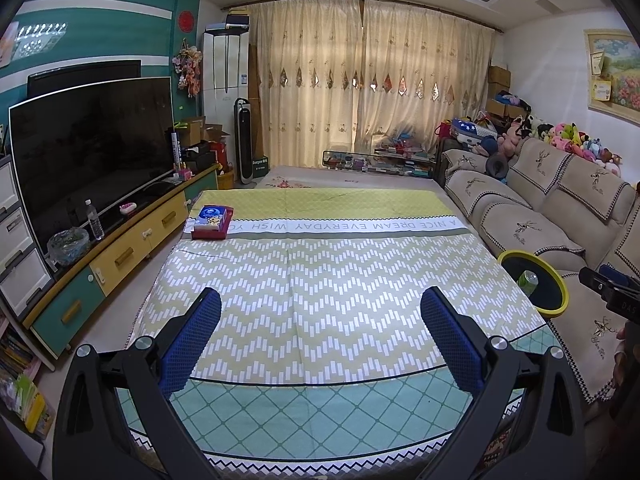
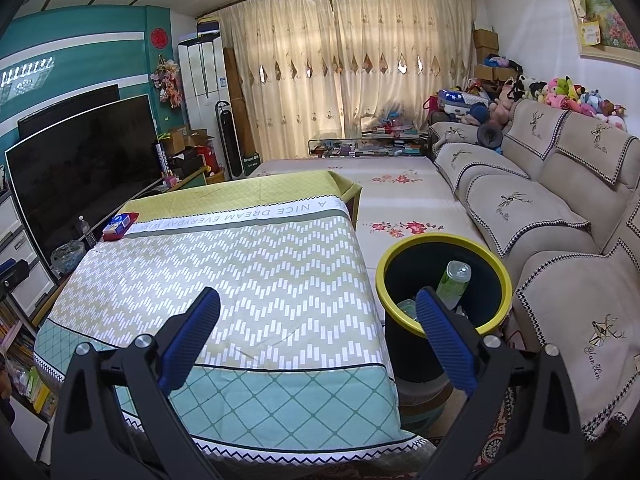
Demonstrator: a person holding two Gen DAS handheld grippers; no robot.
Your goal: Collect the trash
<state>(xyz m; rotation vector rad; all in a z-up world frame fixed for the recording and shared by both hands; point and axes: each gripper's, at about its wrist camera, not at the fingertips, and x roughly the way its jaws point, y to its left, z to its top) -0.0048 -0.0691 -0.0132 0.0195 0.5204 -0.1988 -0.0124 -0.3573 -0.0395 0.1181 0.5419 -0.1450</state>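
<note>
A dark bin with a yellow rim [image 2: 444, 242] stands on the floor between the table and the sofa; the same bin [image 1: 560, 280] shows at the right in the left wrist view. Inside it leans a green plastic bottle [image 2: 452, 284], with more pale rubbish low beside it. A green can or bottle [image 1: 528, 282] shows in it from the left. My left gripper [image 1: 320, 306] is open and empty above the tablecloth. My right gripper [image 2: 318, 306] is open and empty, its right finger over the bin's near rim. The right gripper body [image 1: 612, 288] appears at the far right.
The table carries a chevron cloth [image 1: 320, 280] and a red tissue box [image 1: 212, 222] at its far left. A TV [image 1: 92, 148] on a yellow-green cabinet runs along the left. A beige sofa [image 2: 560, 220] lines the right. Curtains and clutter fill the back.
</note>
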